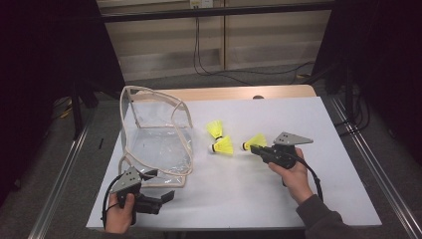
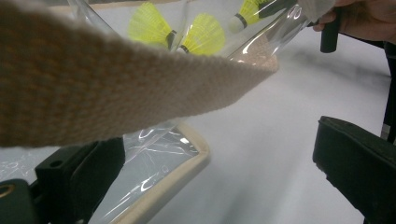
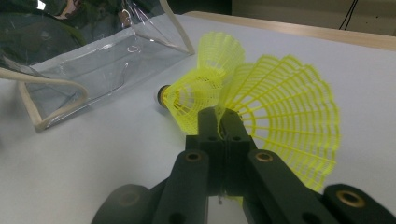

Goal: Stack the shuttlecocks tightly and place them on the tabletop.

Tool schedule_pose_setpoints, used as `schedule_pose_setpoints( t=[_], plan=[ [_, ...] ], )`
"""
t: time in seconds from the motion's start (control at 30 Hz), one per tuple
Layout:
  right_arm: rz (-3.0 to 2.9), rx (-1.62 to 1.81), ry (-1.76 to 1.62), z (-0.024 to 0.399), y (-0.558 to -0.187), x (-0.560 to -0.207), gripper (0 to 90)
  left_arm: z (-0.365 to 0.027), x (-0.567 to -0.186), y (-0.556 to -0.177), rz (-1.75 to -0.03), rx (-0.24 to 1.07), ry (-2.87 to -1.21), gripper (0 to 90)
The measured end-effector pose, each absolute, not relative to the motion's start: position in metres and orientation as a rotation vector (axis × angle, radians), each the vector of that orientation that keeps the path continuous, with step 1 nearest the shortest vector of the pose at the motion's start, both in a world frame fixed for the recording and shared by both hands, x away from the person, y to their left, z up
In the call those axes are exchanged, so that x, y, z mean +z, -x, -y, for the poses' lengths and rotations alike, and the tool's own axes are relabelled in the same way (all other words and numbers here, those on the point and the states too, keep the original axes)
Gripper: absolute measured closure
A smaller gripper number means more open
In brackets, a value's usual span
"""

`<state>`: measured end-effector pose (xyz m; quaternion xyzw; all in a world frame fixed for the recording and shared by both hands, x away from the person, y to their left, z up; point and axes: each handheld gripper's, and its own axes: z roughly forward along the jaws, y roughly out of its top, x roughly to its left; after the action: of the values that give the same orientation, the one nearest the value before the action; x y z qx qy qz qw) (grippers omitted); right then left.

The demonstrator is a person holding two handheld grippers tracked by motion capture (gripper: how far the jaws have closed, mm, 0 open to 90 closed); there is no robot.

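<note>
Three yellow shuttlecocks lie on the white table top (image 1: 239, 199). My right gripper (image 1: 255, 148) (image 3: 222, 116) is shut on the mesh skirt of the right-hand shuttlecock (image 1: 256, 141) (image 3: 285, 107), its cork pointing left. The other two shuttlecocks (image 1: 223, 146) (image 1: 215, 128) lie just to its left; the nearer one (image 3: 194, 95) is close ahead of the jaws. A clear plastic bag (image 1: 157, 134) (image 3: 107, 60) with beige trim stands open at the left. My left gripper (image 1: 160, 185) (image 2: 217, 140) is open at the bag's near corner, with the beige strap (image 2: 93, 79) draped across its view.
The table top's near edge runs just behind both hands. A bare wooden strip (image 1: 239, 92) borders the far edge. Metal rails (image 1: 366, 154) flank both sides. Open table surface lies between the two hands.
</note>
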<state>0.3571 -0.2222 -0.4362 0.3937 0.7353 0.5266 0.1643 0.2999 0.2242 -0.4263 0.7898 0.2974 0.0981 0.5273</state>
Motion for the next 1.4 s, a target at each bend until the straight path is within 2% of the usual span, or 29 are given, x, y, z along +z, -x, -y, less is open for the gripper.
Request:
schedule_pose_setpoints(
  t=[1.4],
  plan=[
    [-2.137,1.493,-1.118,0.205,-0.373,-0.444,89.2,-0.225,-0.426,-0.301,-0.710,0.222,-1.879,2.3]
  ],
)
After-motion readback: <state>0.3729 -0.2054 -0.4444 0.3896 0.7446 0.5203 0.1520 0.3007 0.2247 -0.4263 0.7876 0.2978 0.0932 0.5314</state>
